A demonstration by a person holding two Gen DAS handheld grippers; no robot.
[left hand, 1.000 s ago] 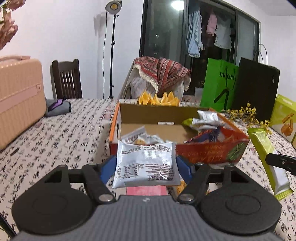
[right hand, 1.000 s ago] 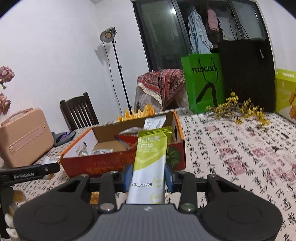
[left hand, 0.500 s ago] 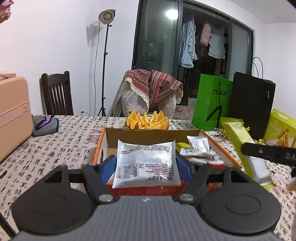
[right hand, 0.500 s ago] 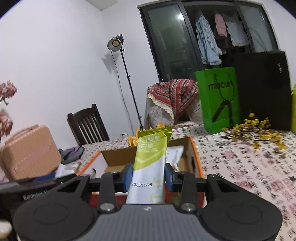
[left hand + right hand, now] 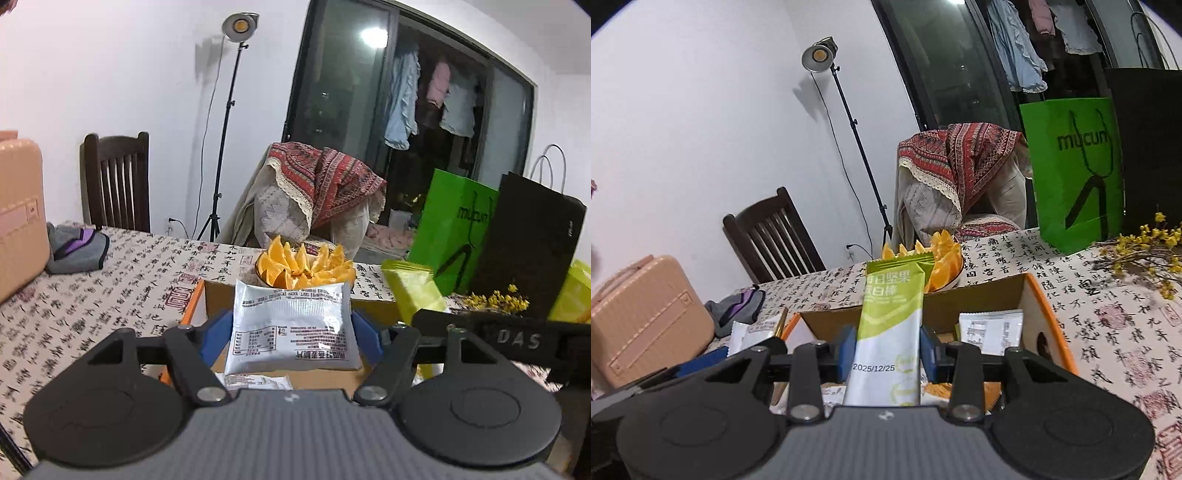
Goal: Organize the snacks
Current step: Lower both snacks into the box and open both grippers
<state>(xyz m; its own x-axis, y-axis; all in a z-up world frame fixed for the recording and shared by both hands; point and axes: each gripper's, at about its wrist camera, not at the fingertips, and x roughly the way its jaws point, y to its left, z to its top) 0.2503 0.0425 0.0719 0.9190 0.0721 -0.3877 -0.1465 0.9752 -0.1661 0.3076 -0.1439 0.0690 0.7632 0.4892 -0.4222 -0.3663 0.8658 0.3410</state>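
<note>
My left gripper [image 5: 291,330] is shut on a silver snack packet [image 5: 291,328], its blue pads pressed on both edges, and hangs over the orange cardboard box [image 5: 192,302]. My right gripper [image 5: 888,349] is shut on a green and white nut bar [image 5: 890,317], held upright above the same box [image 5: 1045,314]. White packets [image 5: 990,328] lie inside the box. In the left wrist view the nut bar [image 5: 413,291] and the right gripper's black body show at the right.
A bowl of orange slices [image 5: 303,266] stands just behind the box. A pink case [image 5: 18,214] and grey pouch [image 5: 77,247] sit at the left, a green bag [image 5: 454,229], black bag [image 5: 528,240] and yellow flowers [image 5: 1145,251] at the right. Chairs stand beyond the table.
Both grippers have advanced and risen toward the box with their snacks still held. The box now lies right under them, and the orange bowl looks closer.
</note>
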